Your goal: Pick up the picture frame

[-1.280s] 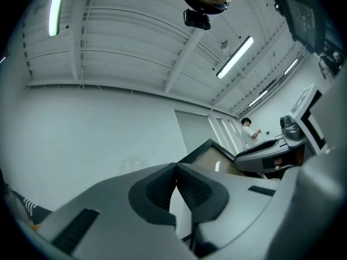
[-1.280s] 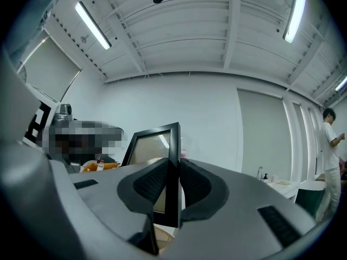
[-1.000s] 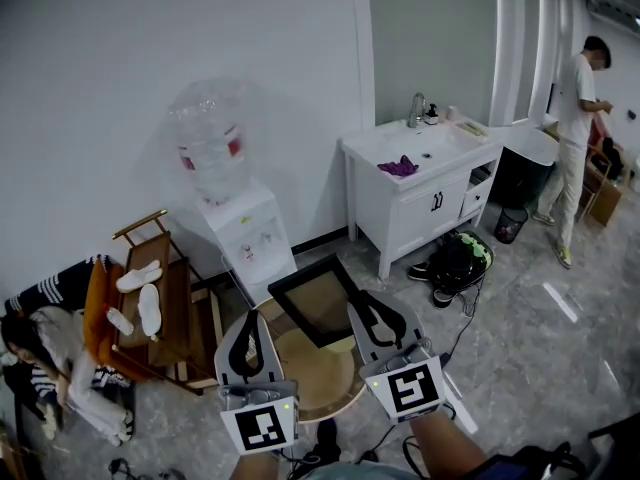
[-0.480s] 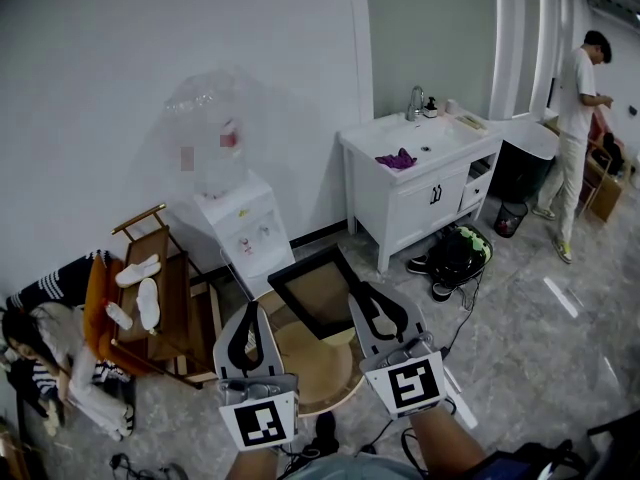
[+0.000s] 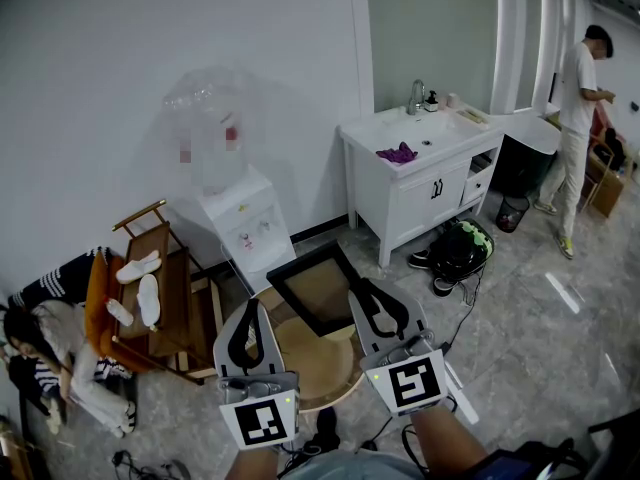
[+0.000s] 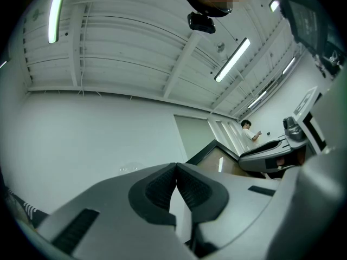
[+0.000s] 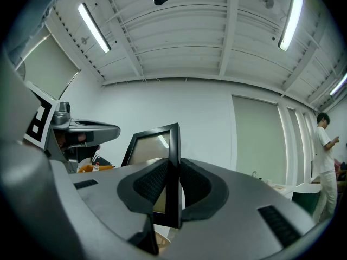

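The right gripper (image 7: 169, 184) had its ribbed pads (image 7: 149, 184) pressed tight on one side rail of the picture frame (image 7: 146, 148). The black rail stood edge-on between them and ran up past the fingertips. The rest of the frame spread out to the left of those fingers, its glass catching a streak of ceiling light.

The left gripper (image 6: 176, 186) had its jaws closed against each other with nothing between them. The frame's corner showed just right of its fingertips, apart from them.

In the head view the frame lay tilted ahead of both grippers, over a round wooden top (image 5: 310, 368), possibly a small table or stool. Whether the frame's lower edge touched it could not be made out.

Further beyond the fingers a white water dispenser (image 5: 245, 230) stood against the wall. To the left was a wooden chair (image 5: 160, 308) carrying white slippers (image 5: 140, 273). To the right was a white sink cabinet (image 5: 425, 193) with a purple cloth (image 5: 398, 154) on top. A dark bag (image 5: 455, 253) lay on the floor by the cabinet, and a person (image 5: 578, 88) in white stood well off to the far right.
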{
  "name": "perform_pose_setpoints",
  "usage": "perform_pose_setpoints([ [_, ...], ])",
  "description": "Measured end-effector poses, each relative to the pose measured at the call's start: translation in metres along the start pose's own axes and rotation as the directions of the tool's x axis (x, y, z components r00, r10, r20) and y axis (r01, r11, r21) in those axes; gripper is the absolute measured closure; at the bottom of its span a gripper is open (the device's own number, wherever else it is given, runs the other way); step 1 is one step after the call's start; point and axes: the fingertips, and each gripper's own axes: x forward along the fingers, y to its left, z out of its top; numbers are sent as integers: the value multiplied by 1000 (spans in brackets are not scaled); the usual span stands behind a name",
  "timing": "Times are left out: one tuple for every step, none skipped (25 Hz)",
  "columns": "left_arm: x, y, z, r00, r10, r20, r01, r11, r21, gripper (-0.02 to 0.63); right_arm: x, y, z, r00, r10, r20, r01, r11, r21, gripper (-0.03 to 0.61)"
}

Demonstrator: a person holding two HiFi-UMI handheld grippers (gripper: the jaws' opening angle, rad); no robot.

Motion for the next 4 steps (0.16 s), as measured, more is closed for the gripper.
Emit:
perform_pose_setpoints([
  [0, 0, 0, 1000, 0, -2, 0, 1000, 0, 598, 0, 0, 0, 1000, 0, 2, 0, 1000, -1, 497],
  [1, 0, -1, 1000, 0, -2, 0, 1000, 0, 598, 0, 0, 0, 1000, 0, 3, 0, 1000, -1, 497],
  [1, 0, -1, 1000, 1, -2, -1, 1000, 0, 598, 1, -1, 0, 1000, -1, 4, 1, 1000, 0, 497],
  [1, 0, -1, 1000, 1, -2, -1, 1000, 0, 598, 1, -1, 0, 1000, -1, 5, 1, 1000, 1, 497],
])
